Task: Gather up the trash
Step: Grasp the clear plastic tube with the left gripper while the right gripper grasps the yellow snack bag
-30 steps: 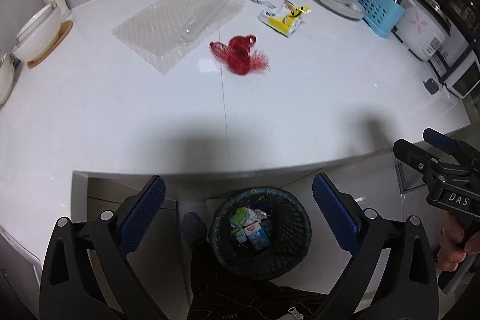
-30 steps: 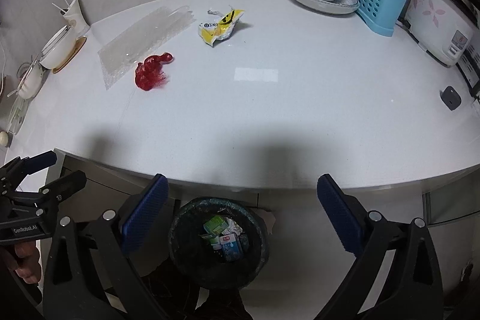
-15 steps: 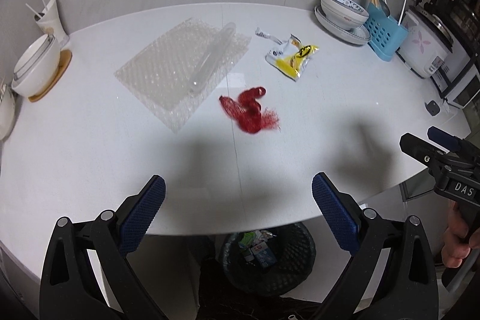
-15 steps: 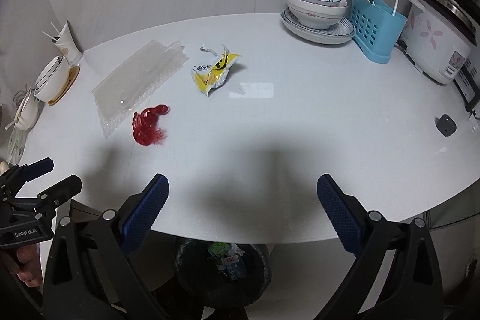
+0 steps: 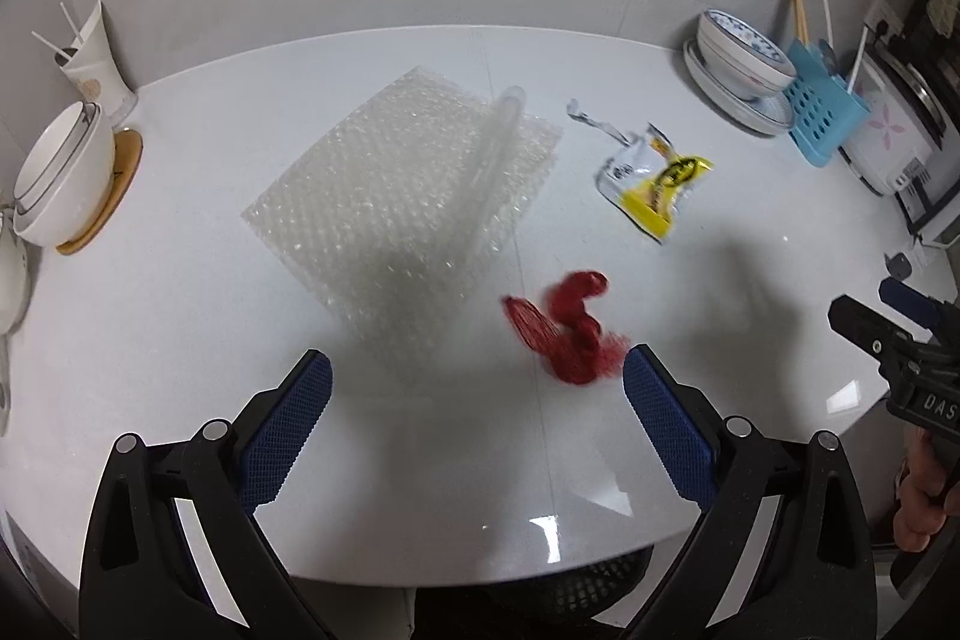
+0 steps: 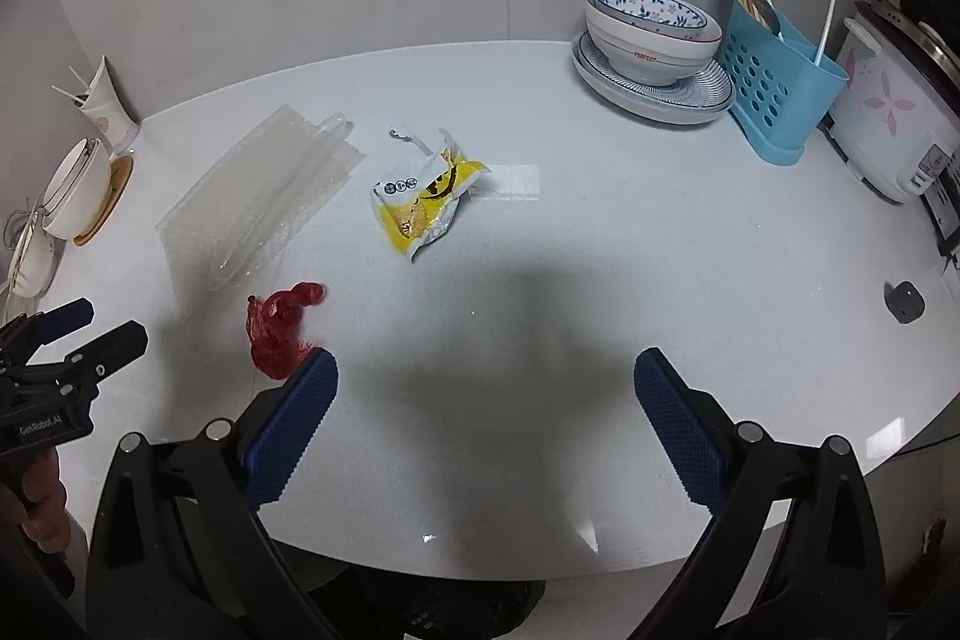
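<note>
Three pieces of trash lie on the white counter [image 5: 180,340]. A sheet of clear bubble wrap [image 5: 402,202] [image 6: 258,196] is spread at the centre left. A crumpled red net [image 5: 567,334] [image 6: 279,328] rests near the front. A torn yellow and white snack wrapper [image 5: 651,184] [image 6: 423,193] lies farther back. My left gripper [image 5: 477,400] hovers open above the counter, its right finger just in front of the red net. My right gripper [image 6: 486,406] is open and empty, with its left finger beside the red net. A black mesh bin [image 5: 576,589] [image 6: 444,607] peeks out under the counter's front edge.
Stacked white bowls on a wooden coaster [image 5: 60,184] and a cup with sticks [image 5: 96,64] stand at the left. At the back right are a patterned bowl on a plate [image 6: 651,40], a blue utensil holder [image 6: 774,94] and a rice cooker [image 6: 894,112]. A small dark object [image 6: 904,301] lies at the right.
Both grippers have risen from over the bin and moved forward over the counter. The trash now looks nearer and the bin has slid almost out of view. Both stayed open.
</note>
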{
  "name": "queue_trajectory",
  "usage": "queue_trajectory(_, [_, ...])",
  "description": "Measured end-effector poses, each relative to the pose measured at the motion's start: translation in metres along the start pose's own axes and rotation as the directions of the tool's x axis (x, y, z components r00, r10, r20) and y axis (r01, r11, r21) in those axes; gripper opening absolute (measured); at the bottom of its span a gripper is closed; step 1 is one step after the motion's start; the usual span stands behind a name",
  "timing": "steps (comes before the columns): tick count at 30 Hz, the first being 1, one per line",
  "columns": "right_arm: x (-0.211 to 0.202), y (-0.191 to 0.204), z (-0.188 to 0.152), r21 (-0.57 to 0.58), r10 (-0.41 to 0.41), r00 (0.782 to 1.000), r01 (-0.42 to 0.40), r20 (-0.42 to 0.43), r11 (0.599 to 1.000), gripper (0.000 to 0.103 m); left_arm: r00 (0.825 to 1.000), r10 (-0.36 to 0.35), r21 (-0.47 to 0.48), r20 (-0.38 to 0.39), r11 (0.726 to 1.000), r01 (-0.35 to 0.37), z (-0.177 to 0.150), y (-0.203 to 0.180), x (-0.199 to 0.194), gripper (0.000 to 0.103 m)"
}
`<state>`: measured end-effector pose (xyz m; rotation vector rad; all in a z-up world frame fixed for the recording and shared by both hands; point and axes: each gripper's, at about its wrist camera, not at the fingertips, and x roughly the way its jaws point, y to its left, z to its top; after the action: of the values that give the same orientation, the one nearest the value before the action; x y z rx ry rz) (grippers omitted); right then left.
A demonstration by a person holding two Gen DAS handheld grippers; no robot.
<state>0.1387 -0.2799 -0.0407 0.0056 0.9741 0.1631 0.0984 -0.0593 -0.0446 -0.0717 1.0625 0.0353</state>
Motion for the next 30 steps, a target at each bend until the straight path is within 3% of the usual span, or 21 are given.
queue_trajectory(6, [0.026,0.004,0.026,0.024,-0.006,0.999,0.007,-0.037,1.000,0.095,1.000,0.004,-0.002,-0.027,1.000,-0.004,0.032,0.012,0.030,0.093])
queue_trajectory(15, [0.073,0.019,0.074,0.072,-0.029,0.994,0.036,-0.104,0.997,0.095,0.997,0.012,0.050,-0.072,0.999,-0.008,0.068,-0.001,0.080,0.090])
queue_trajectory(26, [0.130,0.029,0.106,0.197,-0.010,0.970,0.059,-0.241,0.979,0.085,0.991,-0.002,0.084,-0.133,0.996,0.013,0.090,-0.012,0.121,0.080])
queue_trajectory(30, [0.146,0.028,0.111,0.243,0.011,0.963,0.058,-0.270,0.968,0.080,0.987,-0.002,0.081,-0.159,0.997,0.015,0.096,-0.015,0.133,0.071])
